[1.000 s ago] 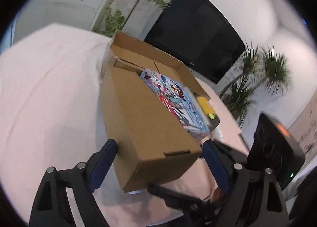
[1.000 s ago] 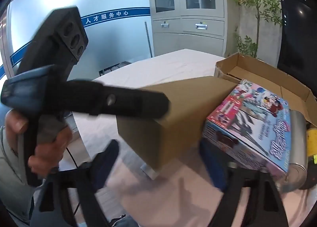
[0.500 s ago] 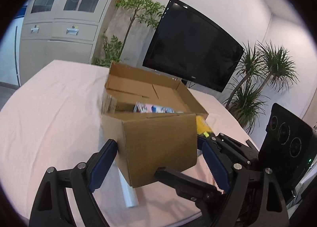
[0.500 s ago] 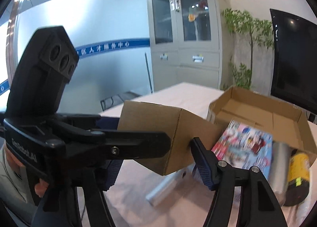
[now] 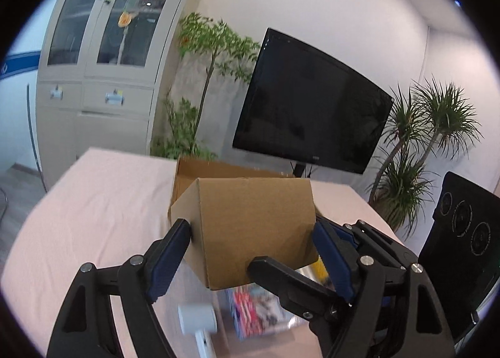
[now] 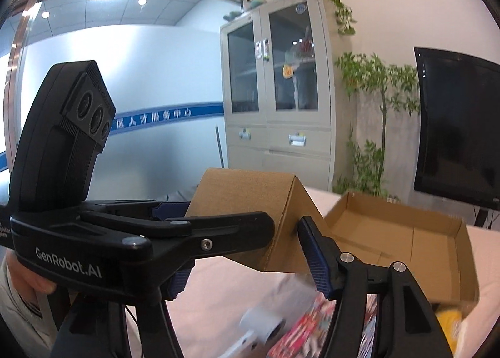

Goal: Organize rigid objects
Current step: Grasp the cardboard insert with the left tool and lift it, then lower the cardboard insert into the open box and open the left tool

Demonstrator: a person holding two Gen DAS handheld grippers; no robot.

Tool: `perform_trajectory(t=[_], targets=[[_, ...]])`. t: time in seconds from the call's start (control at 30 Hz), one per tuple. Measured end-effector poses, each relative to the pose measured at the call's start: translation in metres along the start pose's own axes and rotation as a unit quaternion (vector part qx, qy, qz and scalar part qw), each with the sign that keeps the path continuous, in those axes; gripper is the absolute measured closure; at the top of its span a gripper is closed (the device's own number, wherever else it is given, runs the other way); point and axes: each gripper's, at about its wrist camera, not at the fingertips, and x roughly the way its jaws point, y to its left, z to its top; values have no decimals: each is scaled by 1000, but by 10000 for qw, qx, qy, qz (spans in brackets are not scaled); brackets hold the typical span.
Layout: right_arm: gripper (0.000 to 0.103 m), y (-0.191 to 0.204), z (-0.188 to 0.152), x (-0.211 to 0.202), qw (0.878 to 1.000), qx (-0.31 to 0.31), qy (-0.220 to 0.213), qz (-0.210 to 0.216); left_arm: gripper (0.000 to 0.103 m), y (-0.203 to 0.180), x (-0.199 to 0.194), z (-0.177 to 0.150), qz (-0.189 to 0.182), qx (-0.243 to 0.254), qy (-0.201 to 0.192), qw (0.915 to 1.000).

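Both grippers clamp the closed cardboard box (image 5: 254, 226), lifted off the table (image 5: 93, 217): left gripper (image 5: 253, 251) across its width, right gripper (image 6: 243, 251) still closing on a corner. Long axis runs near-to-far. Stuff underneath is blurred.

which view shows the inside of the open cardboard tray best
The right wrist view: the open cardboard tray shows its bare floor and walls. In the left wrist view, the lifted closed box hides all but the tray's back edge.

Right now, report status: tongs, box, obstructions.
Both tongs, left and right, clamp the closed cardboard box, airborne. Right jaws closing. Open carton behind; toy box, white tool below.
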Motion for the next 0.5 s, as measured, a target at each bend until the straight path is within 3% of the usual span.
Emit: perform_trajectory(t=[0.13,0.3,0.4,0.5], targets=[[42,-30,58,1,9996,198,-180,-8,22,-6,16,44,-36,103,-40,9999],[42,-80,123,22,9983,577,-100,-22,22,-5,59,81,-25,149,255,9996],[42,-121,138,52,9946,1014,198,97,22,4,89,87,23,3,524,9986],[42,-153,126,87,9878,1425,580,230,22,14,119,89,74,-187,899,9957]])
